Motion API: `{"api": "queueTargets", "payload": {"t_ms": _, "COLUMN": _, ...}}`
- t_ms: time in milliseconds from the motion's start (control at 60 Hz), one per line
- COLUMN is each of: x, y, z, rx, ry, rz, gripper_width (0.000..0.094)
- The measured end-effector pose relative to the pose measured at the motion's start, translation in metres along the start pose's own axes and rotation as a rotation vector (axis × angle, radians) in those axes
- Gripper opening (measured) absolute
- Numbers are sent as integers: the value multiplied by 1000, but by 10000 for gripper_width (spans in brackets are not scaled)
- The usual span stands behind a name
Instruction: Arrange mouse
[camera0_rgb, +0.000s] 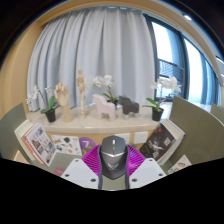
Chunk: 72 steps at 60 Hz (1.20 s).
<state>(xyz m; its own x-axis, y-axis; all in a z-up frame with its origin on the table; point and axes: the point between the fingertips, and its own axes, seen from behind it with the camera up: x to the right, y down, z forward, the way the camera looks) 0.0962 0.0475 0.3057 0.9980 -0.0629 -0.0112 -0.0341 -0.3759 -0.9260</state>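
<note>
A grey and black computer mouse (113, 156) sits between my gripper's (113, 165) two fingers, its nose pointing forward and up. Both magenta pads (89, 158) press against its sides, and the mouse is held up off the table with no support visible under it. The white finger bodies (82, 172) flank the mouse's rear half, which hides the space between them.
A light table (60, 130) lies ahead with magazines (38, 142) to the left and a dark book (157, 142) to the right. On the sill behind stand potted orchids (156, 95), small animal figures (112, 103) and a wooden figure (81, 90), before curtained windows.
</note>
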Motion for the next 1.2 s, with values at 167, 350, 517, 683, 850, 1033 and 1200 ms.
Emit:
{"api": "queueTargets", "payload": {"t_ms": 167, "x": -132, "y": 21, "z": 28, "rx": -33, "ry": -104, "rz": -8, "gripper_width": 298}}
{"api": "queueTargets", "payload": {"t_ms": 350, "x": -212, "y": 160, "z": 81, "rx": -287, "ry": -155, "rz": -27, "gripper_width": 299}}
{"api": "queueTargets", "payload": {"t_ms": 517, "x": -230, "y": 261, "z": 109, "rx": -433, "ry": -131, "rz": -75, "gripper_width": 300}}
{"api": "queueTargets", "payload": {"t_ms": 683, "x": -228, "y": 299, "z": 113, "rx": -463, "ry": -105, "rz": -87, "gripper_width": 301}}
{"api": "queueTargets", "payload": {"t_ms": 850, "x": -228, "y": 299, "z": 113, "rx": -455, "ry": -108, "rz": -79, "gripper_width": 410}}
{"api": "queueTargets", "payload": {"t_ms": 1033, "x": -218, "y": 295, "z": 103, "rx": -535, "ry": -55, "rz": -16, "gripper_width": 654}}
{"api": "queueTargets", "payload": {"t_ms": 1200, "x": -227, "y": 224, "z": 74, "rx": -451, "ry": -55, "rz": 7, "gripper_width": 859}}
